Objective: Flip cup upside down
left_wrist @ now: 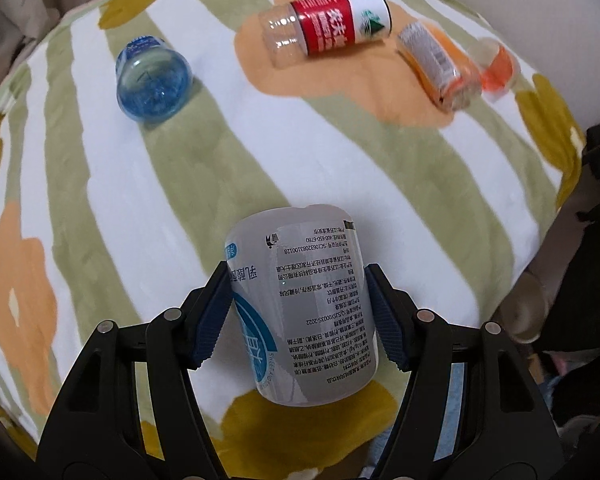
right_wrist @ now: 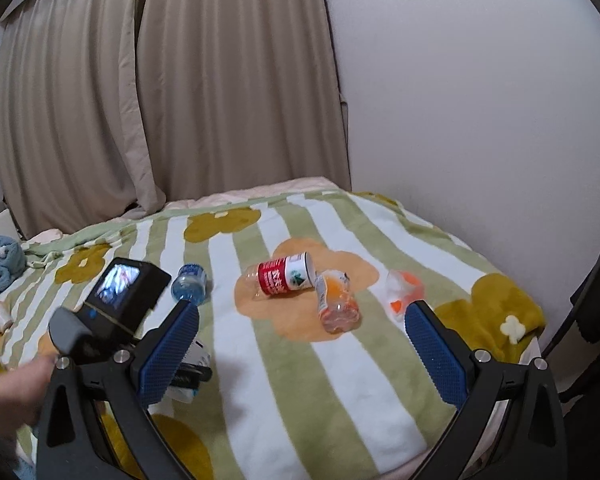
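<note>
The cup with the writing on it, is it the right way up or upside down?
Upside down, it seems: the printed text on the cup reads inverted. The left gripper clamps its sides with the blue fingers, above the blanket.

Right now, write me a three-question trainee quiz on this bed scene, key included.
1. True or false: the right gripper is shut on a bottle.
2. Which gripper holds the white cup? A) left B) right C) neither
3. Fill in: the printed text on the cup reads ____ in the left wrist view.

Key: 1 false, its jaws are apart with nothing between them. 2 A, the left gripper. 3 upside down.
</note>
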